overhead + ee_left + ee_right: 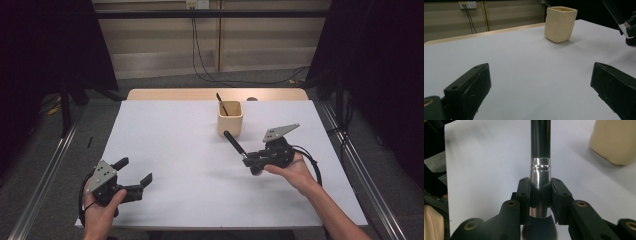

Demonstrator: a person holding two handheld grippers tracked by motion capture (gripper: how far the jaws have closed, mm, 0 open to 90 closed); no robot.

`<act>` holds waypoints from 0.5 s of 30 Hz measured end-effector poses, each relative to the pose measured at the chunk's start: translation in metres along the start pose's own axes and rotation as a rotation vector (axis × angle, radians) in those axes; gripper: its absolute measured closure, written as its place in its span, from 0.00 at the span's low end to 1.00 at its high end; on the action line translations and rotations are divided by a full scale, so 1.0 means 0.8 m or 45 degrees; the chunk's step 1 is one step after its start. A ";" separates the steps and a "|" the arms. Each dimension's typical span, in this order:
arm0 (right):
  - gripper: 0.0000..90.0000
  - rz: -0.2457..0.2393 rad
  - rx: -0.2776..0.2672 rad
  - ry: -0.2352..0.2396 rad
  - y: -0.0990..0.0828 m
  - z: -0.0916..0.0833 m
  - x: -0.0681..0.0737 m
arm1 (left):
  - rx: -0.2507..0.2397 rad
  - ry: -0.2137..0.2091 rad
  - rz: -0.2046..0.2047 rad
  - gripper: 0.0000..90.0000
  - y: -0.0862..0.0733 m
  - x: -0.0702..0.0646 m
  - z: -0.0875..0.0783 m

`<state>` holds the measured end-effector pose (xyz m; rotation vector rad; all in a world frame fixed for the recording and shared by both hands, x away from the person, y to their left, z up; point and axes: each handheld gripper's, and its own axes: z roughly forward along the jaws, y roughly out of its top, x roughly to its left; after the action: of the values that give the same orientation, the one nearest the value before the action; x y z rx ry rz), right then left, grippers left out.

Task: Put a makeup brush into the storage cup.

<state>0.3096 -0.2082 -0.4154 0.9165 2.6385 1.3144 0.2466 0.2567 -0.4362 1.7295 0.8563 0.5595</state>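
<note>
The right hand-held gripper (256, 161) is clamped on a makeup brush (235, 143) by its silver collar, handle pointing ahead toward the cream cup (230, 118). The left hand-held gripper (134, 172) rests on the surface (175, 150), jaws apart.

One cream cup (230, 118) is standing just beyond the right gripper (248, 161), holding one black stick (220, 101); one makeup brush (235, 142) is sitting between that gripper's jaws.

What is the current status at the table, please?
Right gripper shut on makeup brush at its silver ferrule, handle aimed at beige cup. Left gripper open, idle. One brush already in cup; path clear.
</note>
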 end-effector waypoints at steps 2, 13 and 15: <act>0.79 -0.014 0.006 0.013 0.003 0.005 0.003 | 0.000 -0.004 -0.001 0.03 0.000 -0.001 0.001; 0.79 -0.106 0.093 0.087 0.026 0.019 0.015 | 0.015 -0.056 -0.001 0.03 0.008 -0.007 0.006; 0.79 -0.111 0.110 0.092 0.028 0.021 0.016 | 0.012 -0.074 0.002 0.03 0.011 -0.010 0.008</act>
<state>0.3150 -0.1787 -0.4069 0.7679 2.7751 1.2460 0.2486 0.2449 -0.4295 1.7471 0.8177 0.5048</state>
